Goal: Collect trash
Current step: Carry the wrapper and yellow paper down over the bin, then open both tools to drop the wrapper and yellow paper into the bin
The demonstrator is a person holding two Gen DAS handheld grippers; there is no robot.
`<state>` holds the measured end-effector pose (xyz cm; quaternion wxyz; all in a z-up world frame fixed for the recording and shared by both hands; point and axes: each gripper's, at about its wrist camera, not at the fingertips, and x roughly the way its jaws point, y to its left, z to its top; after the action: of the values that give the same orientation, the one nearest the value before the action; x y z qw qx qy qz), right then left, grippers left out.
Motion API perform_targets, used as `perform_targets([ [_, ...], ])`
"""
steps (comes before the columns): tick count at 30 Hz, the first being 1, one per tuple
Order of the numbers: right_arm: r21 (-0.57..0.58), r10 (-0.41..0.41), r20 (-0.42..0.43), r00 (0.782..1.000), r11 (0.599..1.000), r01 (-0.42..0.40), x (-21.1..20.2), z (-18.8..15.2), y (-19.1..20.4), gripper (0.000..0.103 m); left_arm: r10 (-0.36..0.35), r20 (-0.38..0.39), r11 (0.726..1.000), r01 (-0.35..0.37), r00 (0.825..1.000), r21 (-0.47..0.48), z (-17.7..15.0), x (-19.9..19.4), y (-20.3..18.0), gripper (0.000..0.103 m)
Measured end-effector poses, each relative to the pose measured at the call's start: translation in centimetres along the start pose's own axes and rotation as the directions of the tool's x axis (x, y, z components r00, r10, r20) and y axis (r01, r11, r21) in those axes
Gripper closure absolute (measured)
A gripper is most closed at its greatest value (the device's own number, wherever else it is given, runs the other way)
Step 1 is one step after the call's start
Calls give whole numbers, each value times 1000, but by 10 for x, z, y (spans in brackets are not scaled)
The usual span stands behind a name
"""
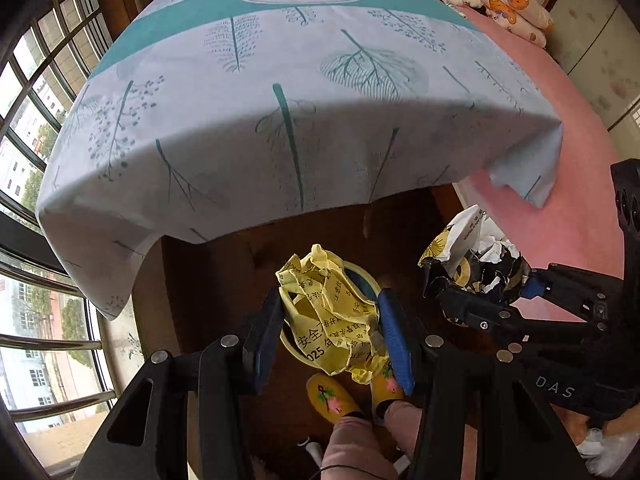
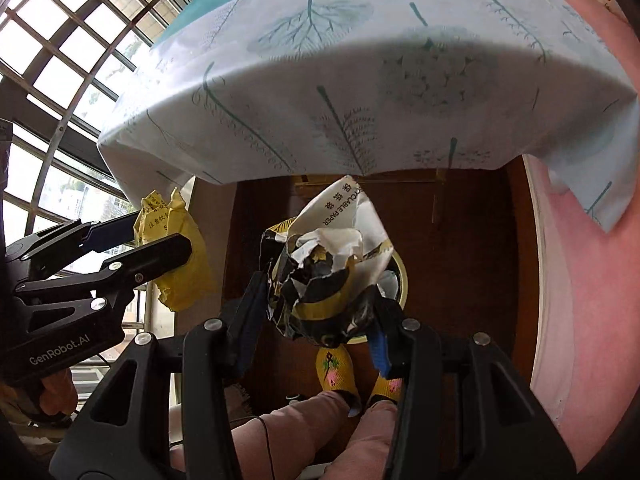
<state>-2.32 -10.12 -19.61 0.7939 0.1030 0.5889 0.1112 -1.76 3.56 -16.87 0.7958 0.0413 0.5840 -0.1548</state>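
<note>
My left gripper (image 1: 330, 322) is shut on a crumpled yellow paper (image 1: 332, 312) printed with black characters, held over a round bin (image 1: 362, 280) on the dark wooden floor. My right gripper (image 2: 320, 308) is shut on a crumpled black, white and yellow paper wrapper (image 2: 332, 264), also above the bin (image 2: 398, 276). In the left wrist view the right gripper (image 1: 486, 300) with its wrapper (image 1: 472, 260) hangs to the right of the yellow paper. In the right wrist view the left gripper (image 2: 154, 236) and yellow paper (image 2: 180, 256) show at left.
A table under a pale cloth with teal leaf prints (image 1: 260, 100) overhangs the floor just beyond the bin. A pink bed (image 1: 560, 140) lies right, with plush toys (image 1: 508, 4) at its far end. Barred windows (image 1: 36, 120) run along the left. A person's yellow slippers (image 1: 332, 396) stand below the grippers.
</note>
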Motion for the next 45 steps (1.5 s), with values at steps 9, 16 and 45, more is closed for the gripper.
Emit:
perform_targets([
  [9,-20,-33,-89,996,999,31,109,-47,-39,59,26,-37,998,-28,999,-57,-48,103,4,55],
  [16,-45,-40,-135,990,998,35,185,-72,-56,59,22,-81,998,-27,996,-51,-76,178,11,54],
  [45,42,-42,-89,995,998,46,245,-80,-73,28,-32,-98,996,24,995,-83,-96,240,45,6],
])
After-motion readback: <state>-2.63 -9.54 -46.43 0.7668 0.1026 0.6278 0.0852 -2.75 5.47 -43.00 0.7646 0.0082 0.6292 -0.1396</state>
